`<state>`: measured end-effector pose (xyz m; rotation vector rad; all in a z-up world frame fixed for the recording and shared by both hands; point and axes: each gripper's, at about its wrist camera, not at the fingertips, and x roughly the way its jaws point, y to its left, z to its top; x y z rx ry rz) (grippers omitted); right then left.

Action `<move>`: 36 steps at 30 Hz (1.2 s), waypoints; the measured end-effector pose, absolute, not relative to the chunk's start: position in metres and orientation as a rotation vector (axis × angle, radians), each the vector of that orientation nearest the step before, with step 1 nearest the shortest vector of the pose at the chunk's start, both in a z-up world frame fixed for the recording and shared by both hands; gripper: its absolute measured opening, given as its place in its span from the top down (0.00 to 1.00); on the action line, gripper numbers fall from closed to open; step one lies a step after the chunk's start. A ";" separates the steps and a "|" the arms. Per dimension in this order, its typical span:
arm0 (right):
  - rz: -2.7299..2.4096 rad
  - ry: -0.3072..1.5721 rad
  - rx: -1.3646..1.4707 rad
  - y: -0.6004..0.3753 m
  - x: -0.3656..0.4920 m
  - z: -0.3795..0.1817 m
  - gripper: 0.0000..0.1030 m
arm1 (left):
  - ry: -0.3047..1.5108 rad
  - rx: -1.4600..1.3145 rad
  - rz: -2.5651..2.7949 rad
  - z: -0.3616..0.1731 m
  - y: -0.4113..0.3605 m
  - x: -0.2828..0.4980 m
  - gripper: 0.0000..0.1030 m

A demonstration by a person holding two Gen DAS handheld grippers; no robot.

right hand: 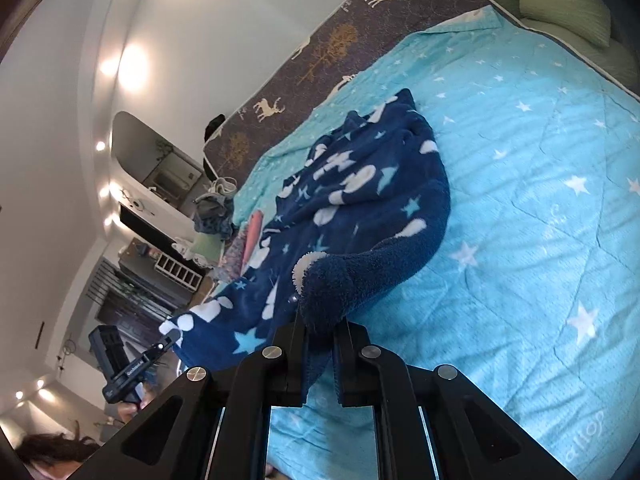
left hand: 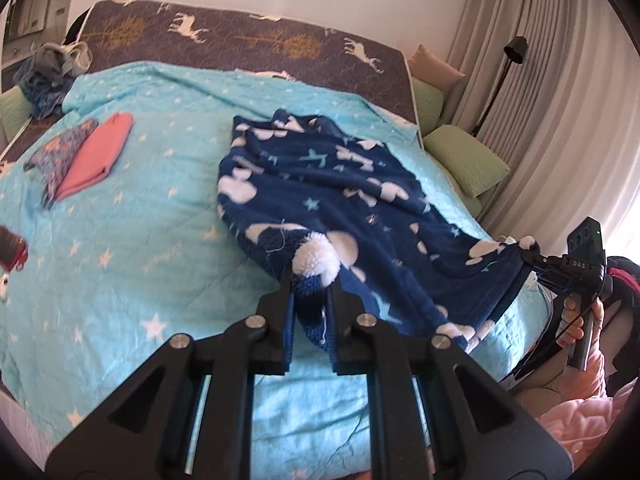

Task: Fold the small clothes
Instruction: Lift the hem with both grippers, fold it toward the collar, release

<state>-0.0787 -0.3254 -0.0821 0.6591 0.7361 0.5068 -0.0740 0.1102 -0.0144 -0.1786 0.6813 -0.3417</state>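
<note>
A navy fleece garment (left hand: 320,184) with white and light-blue shapes lies spread on the turquoise star quilt (left hand: 140,248). My left gripper (left hand: 312,280) is shut on its near corner, by a white fluffy patch. My right gripper (right hand: 320,320) is shut on another near edge of the garment (right hand: 360,208), a thick navy fold. In the left wrist view the right gripper (left hand: 528,254) shows at the right, pinching the garment's right corner. In the right wrist view the left gripper (right hand: 172,336) shows at the lower left, holding the opposite corner. The near hem hangs lifted between both.
Folded clothes, a pink piece (left hand: 100,156) and a patterned piece (left hand: 60,156), lie at the quilt's left. A heap of clothes (left hand: 44,76) sits at the far left corner. Green pillows (left hand: 464,160) and a curtain (left hand: 560,100) are at the right. A red object (left hand: 12,250) lies at the left edge.
</note>
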 end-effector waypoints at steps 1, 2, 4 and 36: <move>0.511 0.733 0.654 -0.324 -0.075 -0.079 0.92 | 0.674 -0.174 -0.347 -0.010 0.108 -0.072 0.86; 0.515 0.729 0.648 -0.323 -0.072 -0.075 0.92 | 0.666 -0.167 -0.351 -0.006 0.107 -0.068 0.86; 0.526 0.717 0.634 -0.322 -0.063 -0.064 0.93 | 0.646 -0.154 -0.360 0.006 0.104 -0.058 0.86; 0.393 0.621 0.657 -0.332 0.328 0.022 0.93 | 0.635 -0.103 -0.150 0.037 0.096 0.343 0.86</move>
